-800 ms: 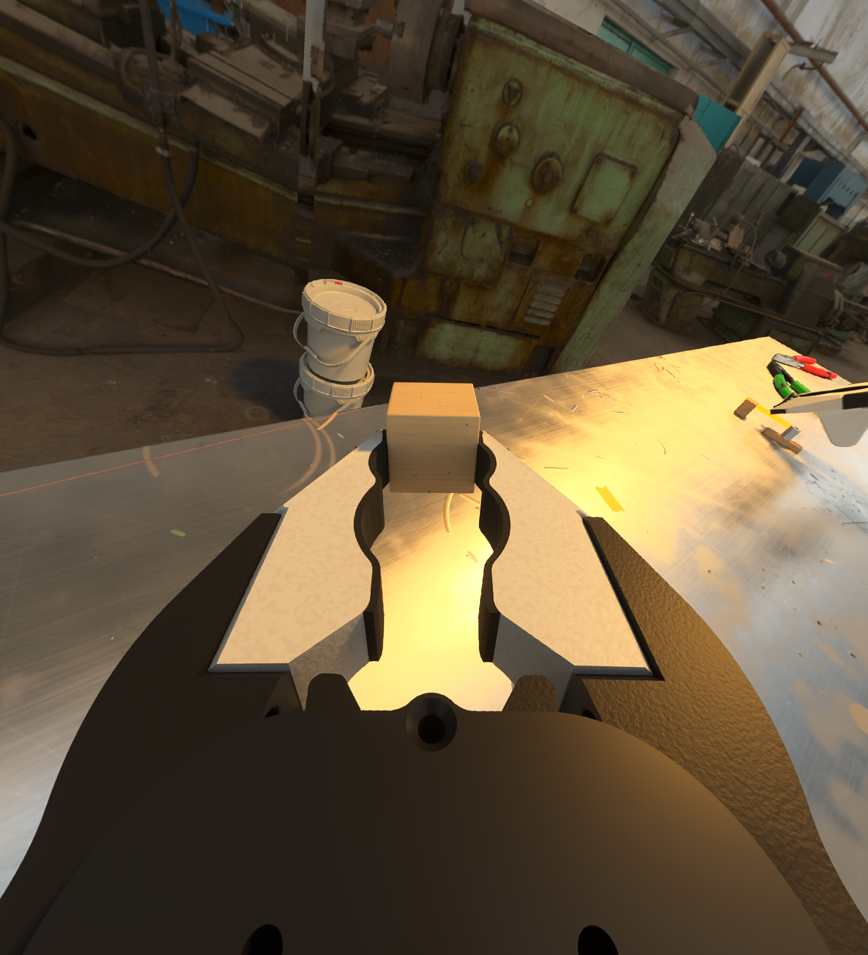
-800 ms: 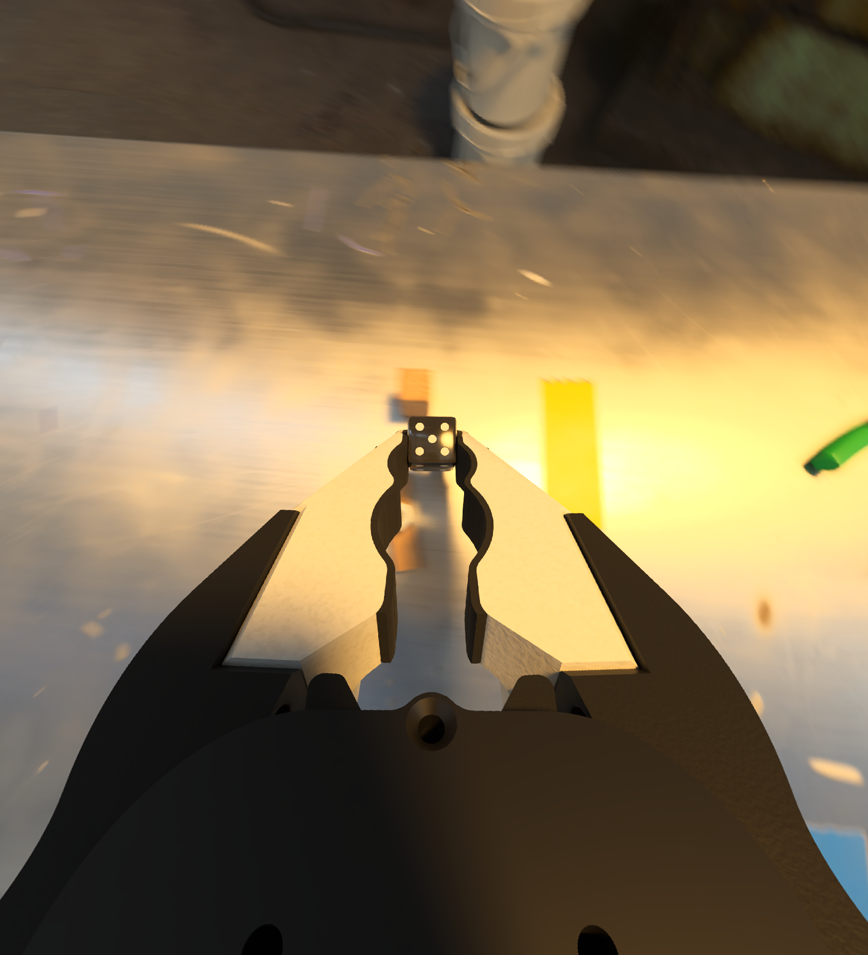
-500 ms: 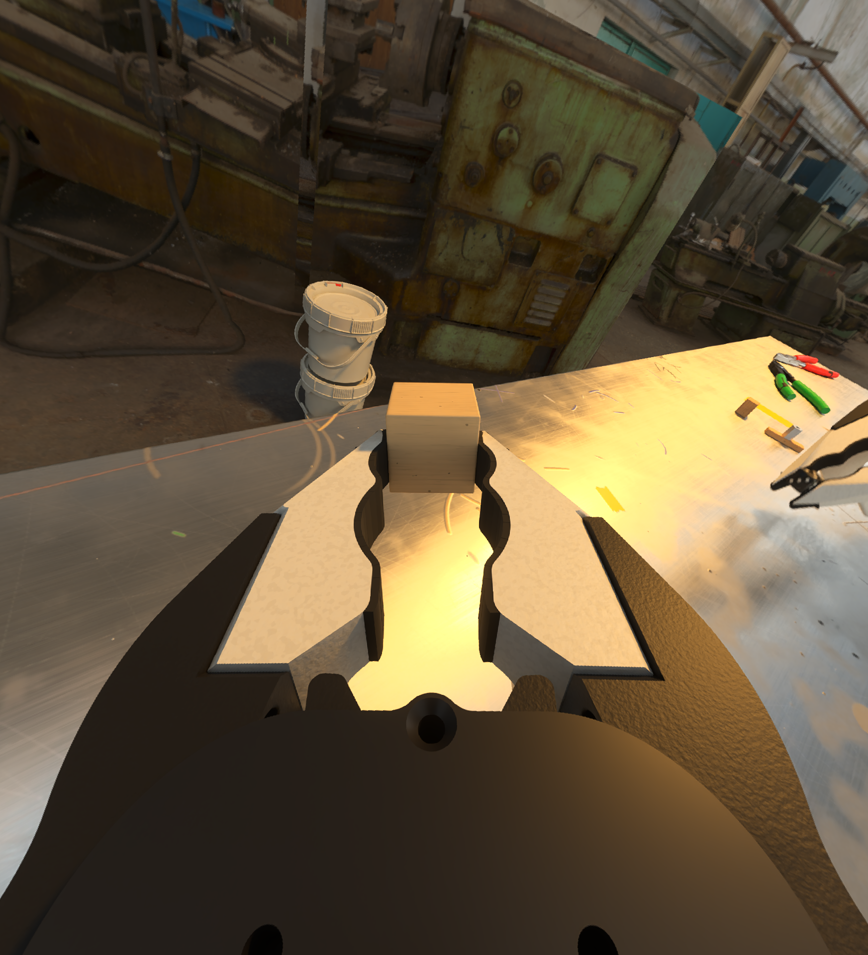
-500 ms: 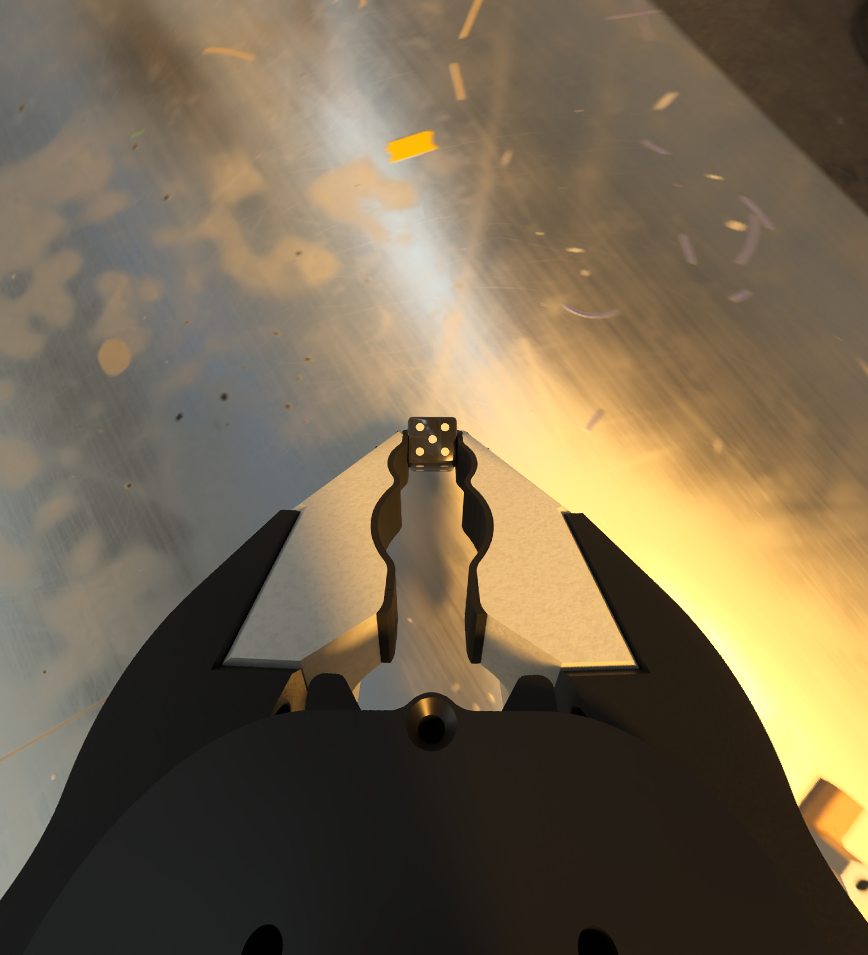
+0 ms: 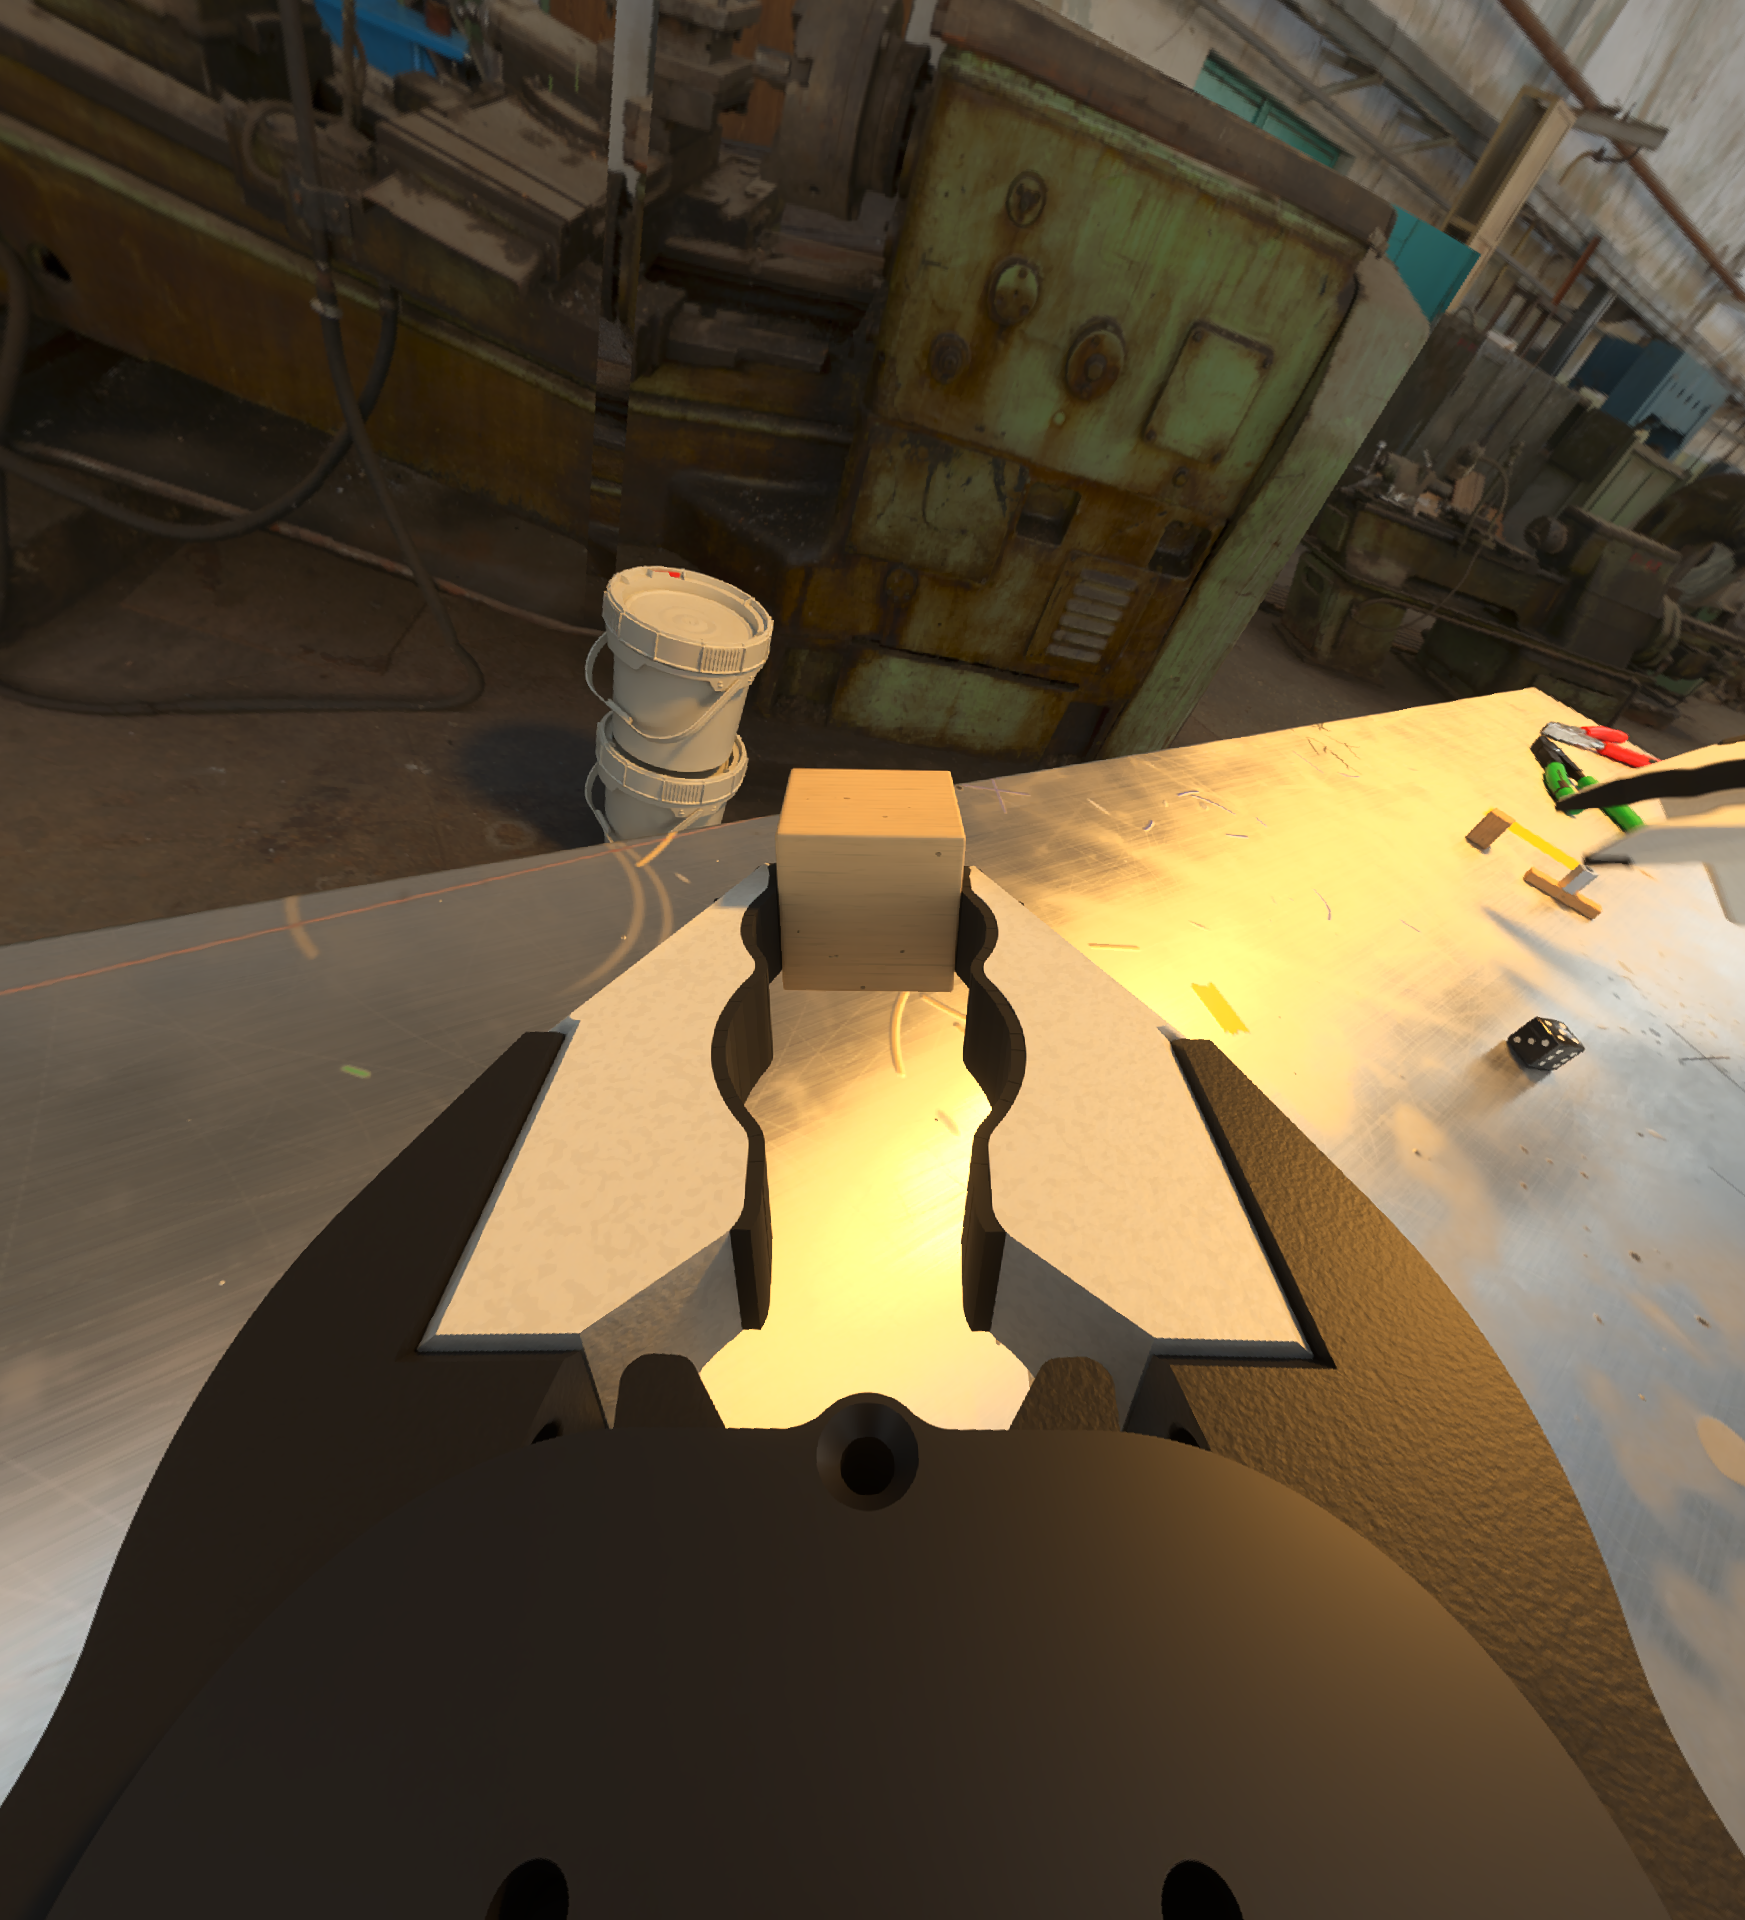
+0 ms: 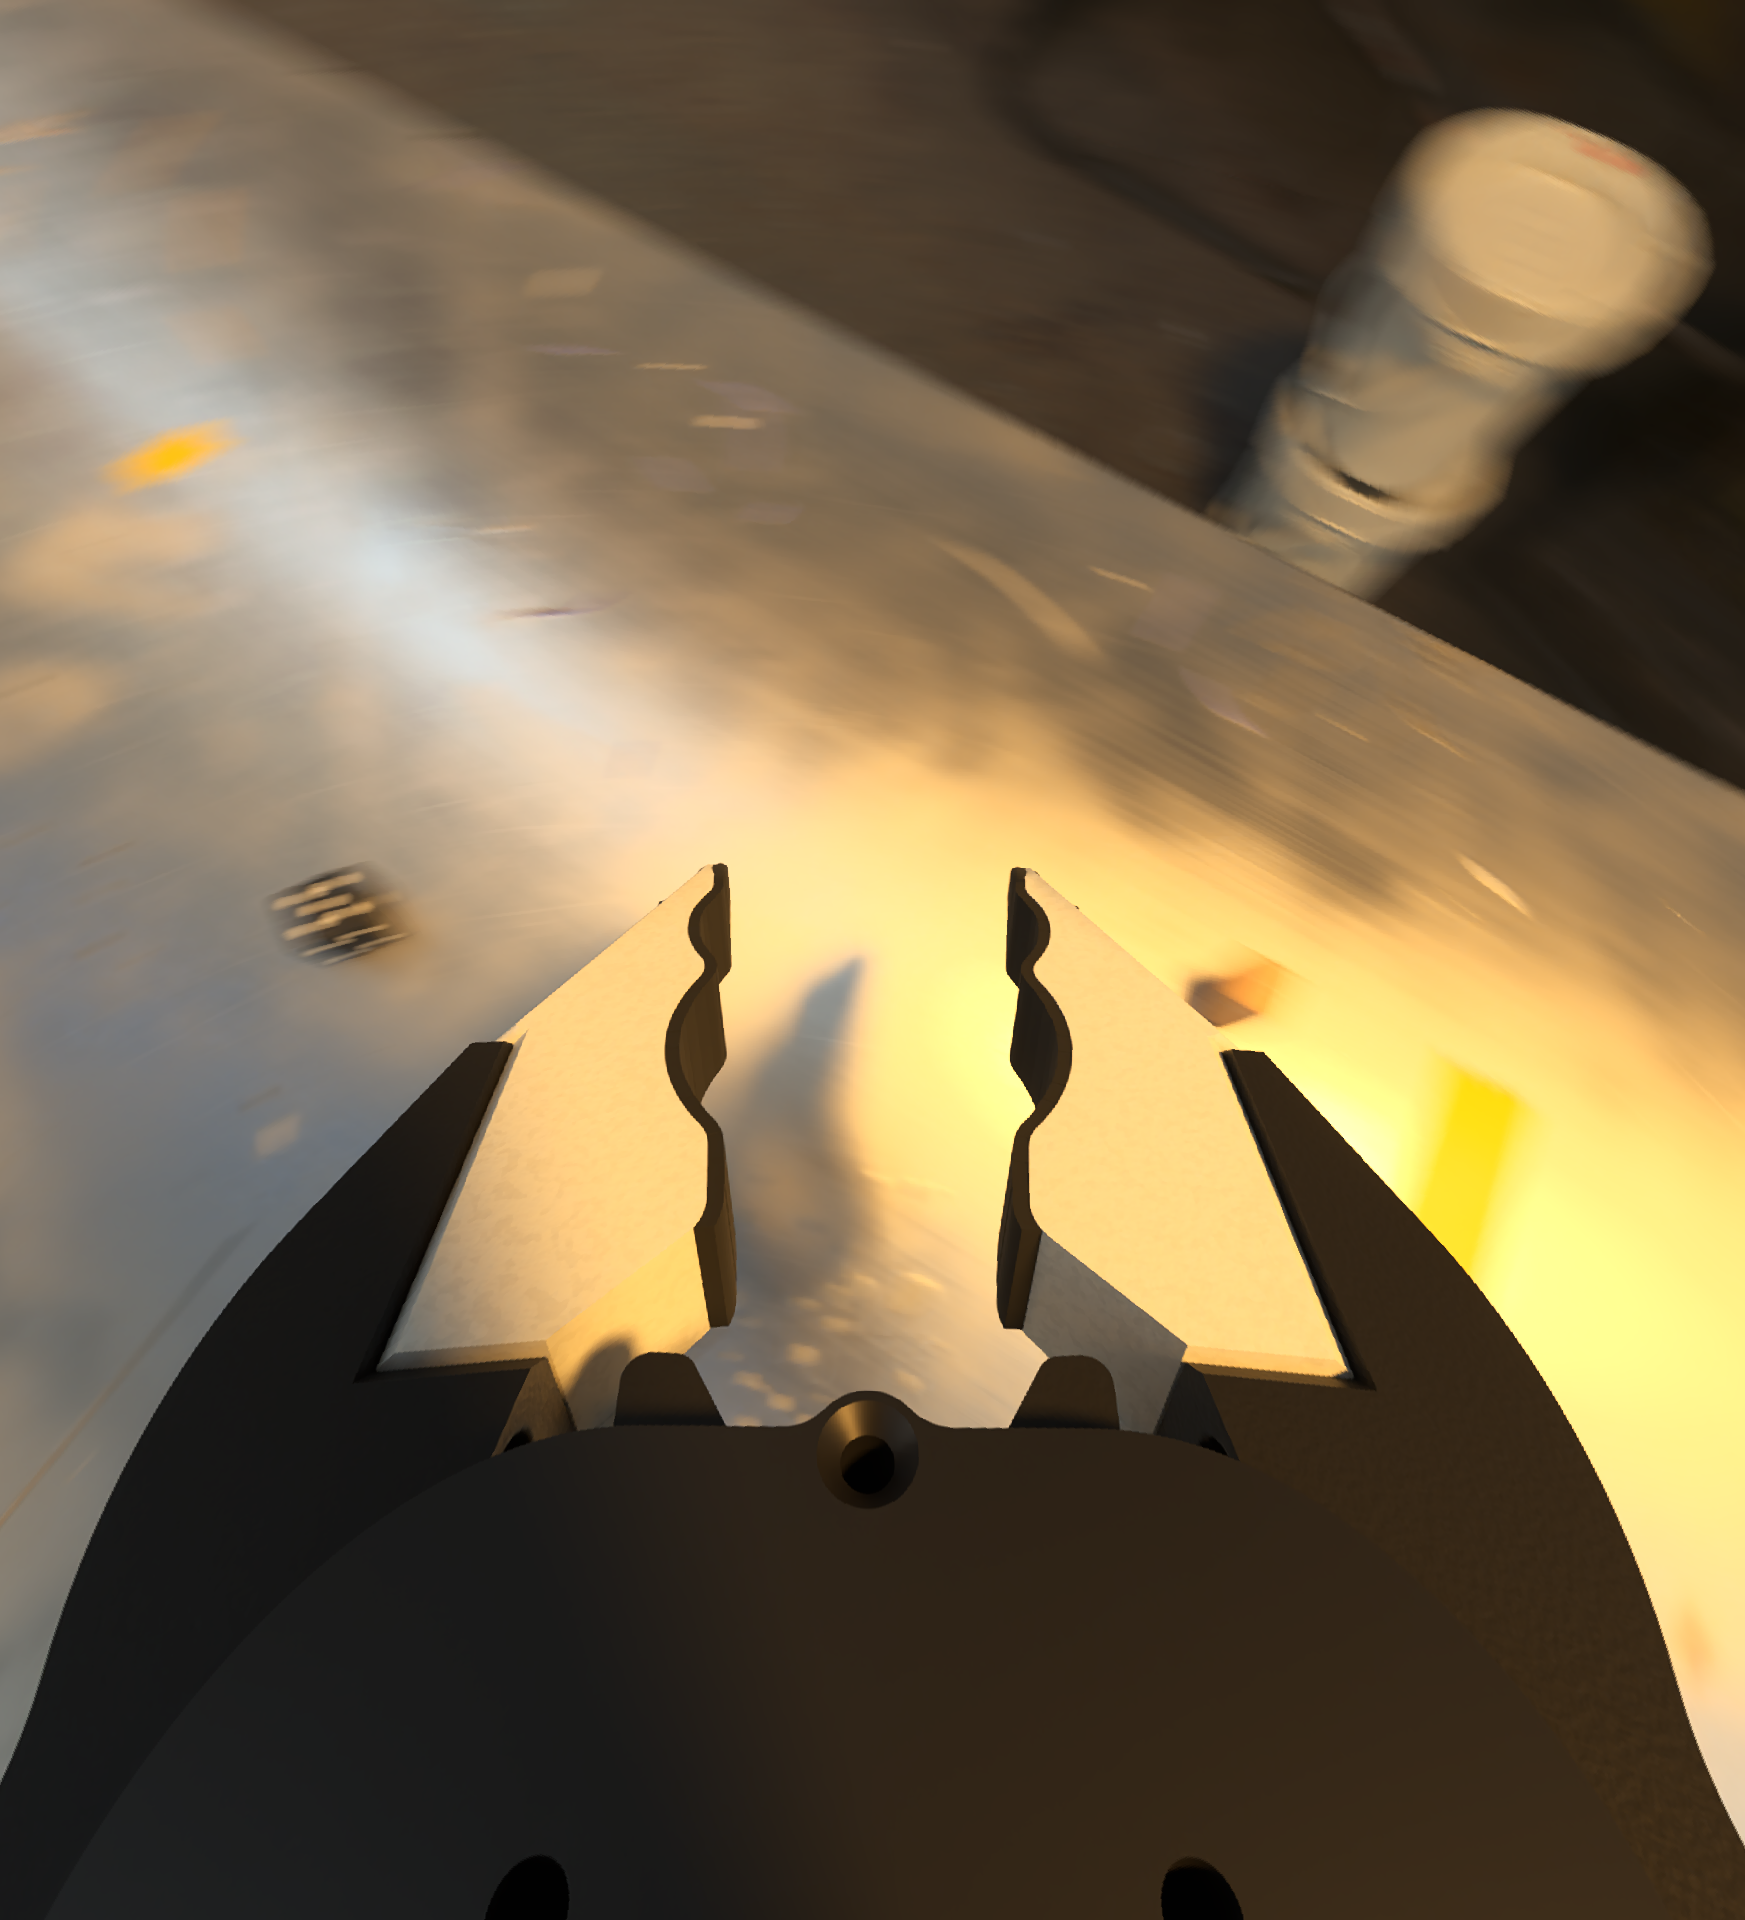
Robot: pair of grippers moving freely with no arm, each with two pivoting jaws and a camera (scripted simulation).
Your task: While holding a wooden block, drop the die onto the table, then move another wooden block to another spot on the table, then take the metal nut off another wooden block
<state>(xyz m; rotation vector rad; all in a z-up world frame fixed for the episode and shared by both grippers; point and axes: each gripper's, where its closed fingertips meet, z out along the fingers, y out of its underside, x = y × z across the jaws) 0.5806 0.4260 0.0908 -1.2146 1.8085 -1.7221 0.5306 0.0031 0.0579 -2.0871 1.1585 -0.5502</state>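
My left gripper (image 5: 868, 894) is shut on a pale wooden block (image 5: 868, 878) and holds it above the metal table (image 5: 224, 1091). My right gripper (image 6: 868, 873) is open and empty above the table; it also shows at the right edge of the left wrist view (image 5: 1720, 821). The black die (image 5: 1543, 1042) lies on the table to my right, blurred in the right wrist view (image 6: 336, 914) left of the fingers. Two small wooden blocks (image 5: 1489, 829) (image 5: 1559, 894) lie far right; a grey metal piece (image 5: 1581, 879), perhaps the nut, rests on the nearer one.
Red and green pliers (image 5: 1585, 764) lie at the far right of the table. A yellow strip (image 5: 1219, 1006) is stuck on the surface. Two stacked white buckets (image 5: 676, 696) stand on the floor beyond the table's far edge, before a green machine (image 5: 1107, 364).
My right gripper opened and let the die go; the die now lies on the table. The right gripper swung away fast and the view is blurred. My left gripper held still with its block.
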